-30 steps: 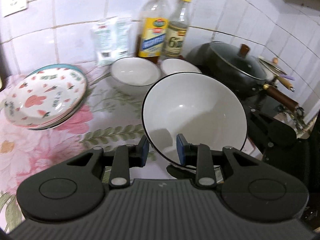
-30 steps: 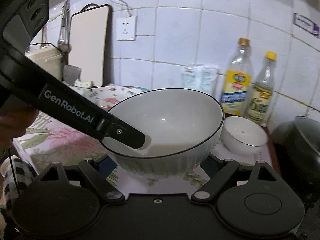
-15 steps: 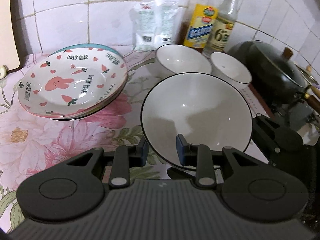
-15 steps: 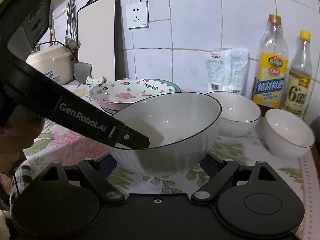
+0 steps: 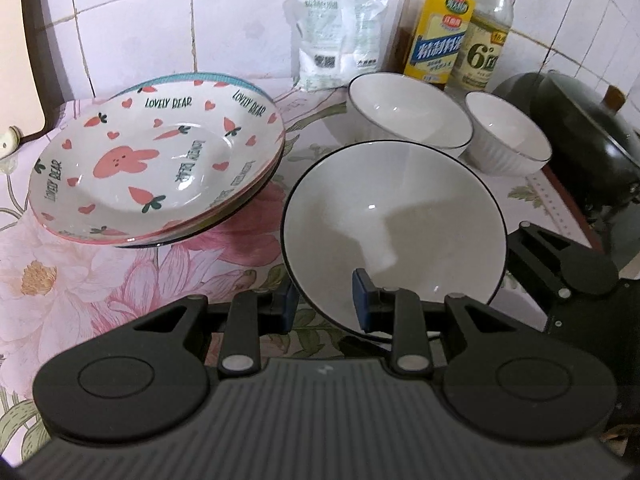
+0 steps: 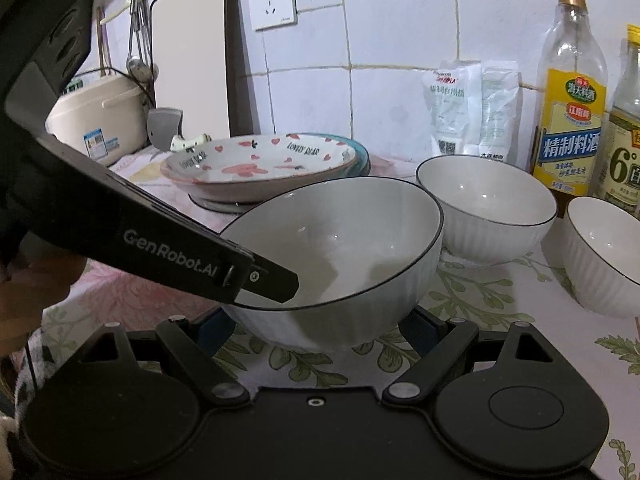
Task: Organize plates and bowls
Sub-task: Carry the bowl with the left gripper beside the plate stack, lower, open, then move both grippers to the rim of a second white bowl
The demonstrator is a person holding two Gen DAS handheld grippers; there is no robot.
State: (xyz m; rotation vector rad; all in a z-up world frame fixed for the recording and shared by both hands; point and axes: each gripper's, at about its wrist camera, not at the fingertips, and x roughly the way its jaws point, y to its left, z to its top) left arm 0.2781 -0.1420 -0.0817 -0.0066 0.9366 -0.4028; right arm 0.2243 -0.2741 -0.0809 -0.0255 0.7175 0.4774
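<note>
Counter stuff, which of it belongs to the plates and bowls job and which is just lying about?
Job:
- big bowl, left gripper shut on its rim, right gripper around its base
- two small bowls
- plate stack

Lying about:
- two bottles
- white pouches
- wok
- cutting board
- rice cooker
- cleaver

Glossy glazed ceramic bowl [image 5: 394,216] (ribbed outside), glossy printed plates [image 5: 156,164], matt black plastic hand-held gripper [image 5: 324,304].
</note>
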